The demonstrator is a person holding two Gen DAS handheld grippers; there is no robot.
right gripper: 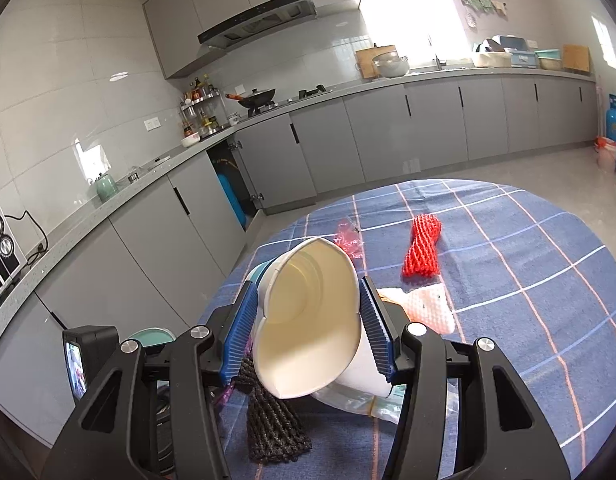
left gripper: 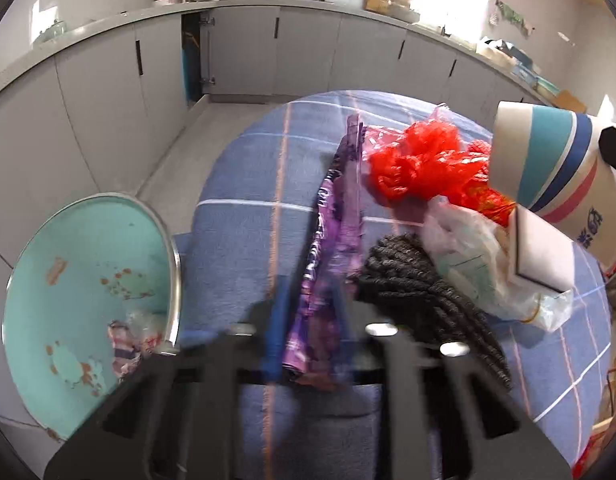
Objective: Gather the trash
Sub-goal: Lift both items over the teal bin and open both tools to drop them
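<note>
- the purple wrapper (left gripper: 328, 264) hangs over the blue checked cloth (left gripper: 243, 184) on the counter, clamped between the jaws of the left gripper (left gripper: 308, 344).
- the paper cup (right gripper: 308, 320) is squeezed out of round, mouth toward the camera, between the jaws of the right gripper (right gripper: 303, 328).
- red mesh (right gripper: 424, 248), a dark net (right gripper: 275, 428) and a clear bag (left gripper: 480, 264) lie on the cloth.
- a teal bin (left gripper: 87, 288) stands beside the counter.

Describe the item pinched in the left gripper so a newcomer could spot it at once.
On the round table with the blue checked cloth, the left gripper is shut on a purple printed wrapper. Long and crinkled, it lies between the dark knitted net and bare cloth; nothing else is purple.
</note>
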